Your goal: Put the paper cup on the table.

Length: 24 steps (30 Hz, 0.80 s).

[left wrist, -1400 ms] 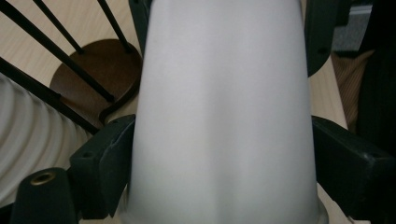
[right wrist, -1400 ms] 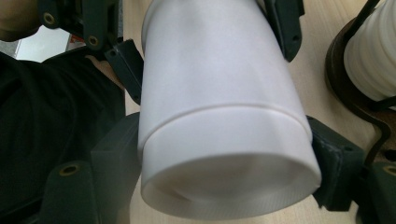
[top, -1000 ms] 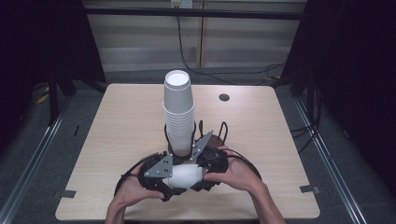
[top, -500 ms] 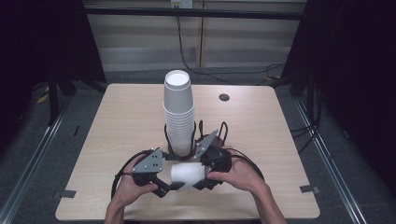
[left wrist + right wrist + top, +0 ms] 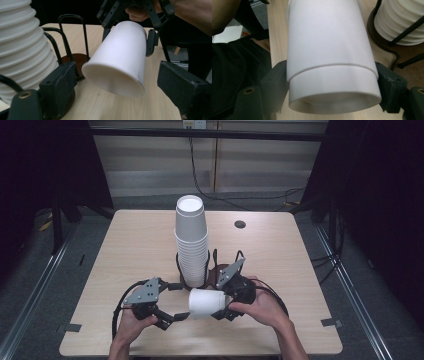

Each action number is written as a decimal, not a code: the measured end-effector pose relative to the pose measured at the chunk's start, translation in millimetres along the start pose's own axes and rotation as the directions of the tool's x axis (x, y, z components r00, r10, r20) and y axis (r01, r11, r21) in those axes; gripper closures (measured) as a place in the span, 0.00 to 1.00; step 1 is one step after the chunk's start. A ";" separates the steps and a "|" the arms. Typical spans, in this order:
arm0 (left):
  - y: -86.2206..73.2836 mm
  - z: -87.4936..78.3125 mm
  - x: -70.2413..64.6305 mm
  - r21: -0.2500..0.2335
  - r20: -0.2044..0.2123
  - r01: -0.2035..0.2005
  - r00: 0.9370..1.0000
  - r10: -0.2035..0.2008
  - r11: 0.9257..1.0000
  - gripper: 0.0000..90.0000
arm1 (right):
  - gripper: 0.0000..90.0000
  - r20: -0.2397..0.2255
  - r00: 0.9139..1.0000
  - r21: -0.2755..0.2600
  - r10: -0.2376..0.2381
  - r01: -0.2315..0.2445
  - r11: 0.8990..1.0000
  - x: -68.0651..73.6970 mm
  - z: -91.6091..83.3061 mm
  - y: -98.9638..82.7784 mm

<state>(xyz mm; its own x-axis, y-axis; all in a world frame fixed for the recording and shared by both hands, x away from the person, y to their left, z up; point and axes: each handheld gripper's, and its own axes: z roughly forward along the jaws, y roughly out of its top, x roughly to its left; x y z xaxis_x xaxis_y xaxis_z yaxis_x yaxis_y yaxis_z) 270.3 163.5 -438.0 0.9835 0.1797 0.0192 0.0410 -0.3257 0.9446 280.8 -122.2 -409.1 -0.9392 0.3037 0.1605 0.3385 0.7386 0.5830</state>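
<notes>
Cup (image 5: 206, 303): we note smooth white paper, tapered — lying sideways.
Right gripper (image 5: 226, 306): jaws clamped on cup.
Left gripper (image 5: 175, 316): jaws apart — flanking cup, untouched.

A pale wood table in a dim, dark-curtained room

The table (image 5: 125, 250) has a light grain and a round dark grommet (image 5: 240, 224) near its far edge. Grey floor (image 5: 45, 265) surrounds it, with metal rails (image 5: 352, 290) along both sides. Black curtains (image 5: 380, 180) flank a pale back wall (image 5: 160, 165), down which a black cable (image 5: 196, 175) hangs.
</notes>
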 end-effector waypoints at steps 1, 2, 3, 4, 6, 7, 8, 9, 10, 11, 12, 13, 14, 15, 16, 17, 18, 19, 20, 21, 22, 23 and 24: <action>-0.7 -0.3 -0.3 0.000 -0.010 0.005 1.000 -0.005 1.000 0.17 | 0.26 -0.001 1.000 0.000 0.006 -0.006 1.000 0.4 -0.6 -1.1; -1.5 -0.9 0.0 0.000 -0.010 0.002 1.000 -0.002 1.000 0.17 | 0.26 -0.001 1.000 -0.012 0.008 -0.008 1.000 0.3 -0.5 -2.5; -2.8 -1.3 -0.1 -0.011 -0.010 0.009 1.000 -0.009 1.000 0.17 | 0.26 -0.001 1.000 -0.020 0.014 -0.014 1.000 0.2 -0.7 -3.9; -3.7 -1.6 0.2 -0.019 -0.008 0.019 1.000 -0.019 1.000 0.17 | 0.26 -0.004 1.000 -0.032 0.021 -0.021 0.999 -0.2 -0.4 -5.3; -5.3 -2.0 -0.2 -0.025 -0.015 0.022 1.000 -0.023 0.999 0.17 | 0.26 -0.005 1.000 -0.049 0.029 -0.030 0.998 -1.6 -0.7 -8.2; -6.3 -1.9 -0.7 -0.027 -0.010 0.027 1.000 -0.027 0.999 0.17 | 0.26 0.006 0.999 -0.061 0.037 -0.037 0.997 -1.4 -0.6 -9.9; -6.9 -2.1 -1.5 -0.022 -0.011 0.028 1.000 -0.028 0.999 0.17 | 0.26 0.009 0.999 -0.064 0.036 -0.035 0.997 -1.3 -0.7 -11.3; -7.6 -2.2 -2.5 -0.019 -0.013 0.023 1.000 -0.023 1.000 0.17 | 0.26 0.011 0.999 -0.063 0.040 -0.039 0.997 -0.2 -0.7 -12.4; -8.0 -2.4 -3.2 -0.018 -0.012 0.017 1.000 -0.018 1.000 0.17 | 0.26 0.017 0.999 -0.067 0.044 -0.042 0.997 0.4 -1.4 -13.7; -8.3 -2.6 -4.0 -0.022 -0.015 0.020 1.000 -0.021 1.000 0.17 | 0.26 0.017 0.999 -0.075 0.049 -0.048 0.996 0.5 -2.1 -15.1; -8.7 -2.6 -4.5 -0.028 -0.014 0.023 1.000 -0.024 0.999 0.17 | 0.26 0.019 0.998 -0.090 0.052 -0.050 0.995 0.4 -2.7 -16.6; -9.4 -2.2 -5.0 -0.033 -0.011 0.025 1.000 -0.025 0.999 0.17 | 0.26 0.024 0.998 -0.100 0.058 -0.055 0.993 0.4 -3.2 -17.9; -10.1 -1.6 -5.6 -0.031 -0.011 0.026 1.000 -0.027 0.999 0.17 | 0.26 0.019 0.998 -0.108 0.060 -0.058 0.992 0.0 -3.2 -19.0; -11.0 -1.1 -5.7 -0.026 -0.014 0.023 1.000 -0.023 0.999 0.17 | 0.26 0.023 0.998 -0.121 0.064 -0.061 0.991 -0.1 -2.7 -20.1; -12.2 -0.2 -5.9 -0.028 -0.014 0.029 0.999 -0.030 0.999 0.17 | 0.26 0.016 0.998 -0.132 0.068 -0.065 0.989 -0.6 -1.8 -21.3; -13.0 0.1 -5.6 -0.027 -0.013 0.037 0.999 -0.037 0.999 0.17 | 0.26 0.011 0.997 -0.142 0.072 -0.070 0.987 -0.8 -0.7 -22.5; -13.6 0.0 -5.4 -0.024 -0.014 0.042 0.999 -0.042 0.999 0.17 | 0.26 0.012 0.997 -0.159 0.076 -0.073 0.985 -1.0 0.4 -23.7; -14.6 0.4 -5.3 -0.034 -0.009 0.044 0.999 -0.044 0.998 0.17 | 0.26 0.004 0.997 -0.170 0.078 -0.076 0.982 -1.4 1.6 -25.1; -15.3 0.2 -5.4 -0.037 -0.007 0.047 0.999 -0.047 0.998 0.17 | 0.26 0.003 0.997 -0.178 0.080 -0.078 0.981 -1.5 2.8 -26.3; -15.8 0.2 -5.5 -0.035 -0.006 0.050 0.999 -0.050 0.998 0.17 | 0.26 0.002 0.997 -0.189 0.082 -0.080 0.979 -1.8 3.9 -27.3; -16.3 0.1 -5.4 -0.036 -0.006 0.050 0.999 -0.051 0.998 0.17 | 0.26 -0.005 0.997 -0.193 0.083 -0.082 0.978 -1.5 4.7 -27.9; -16.4 -0.5 -5.6 -0.032 -0.011 0.048 0.999 -0.049 0.998 0.17 | 0.26 0.003 0.997 -0.201 0.082 -0.080 0.976 -1.1 5.2 -28.2; -16.9 -0.6 -5.7 -0.040 -0.009 0.051 0.999 -0.051 0.998 0.17 | 0.26 0.001 0.997 -0.210 0.081 -0.079 0.974 -1.1 5.6 -28.3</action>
<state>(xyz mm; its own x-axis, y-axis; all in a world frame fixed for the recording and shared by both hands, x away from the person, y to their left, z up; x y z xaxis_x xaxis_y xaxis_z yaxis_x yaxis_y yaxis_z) 263.8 168.5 -453.9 0.9785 0.2047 -0.0264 0.0841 -0.2791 0.9566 272.6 -140.0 -430.2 -0.9085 0.3633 0.2066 0.3920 0.5692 0.7228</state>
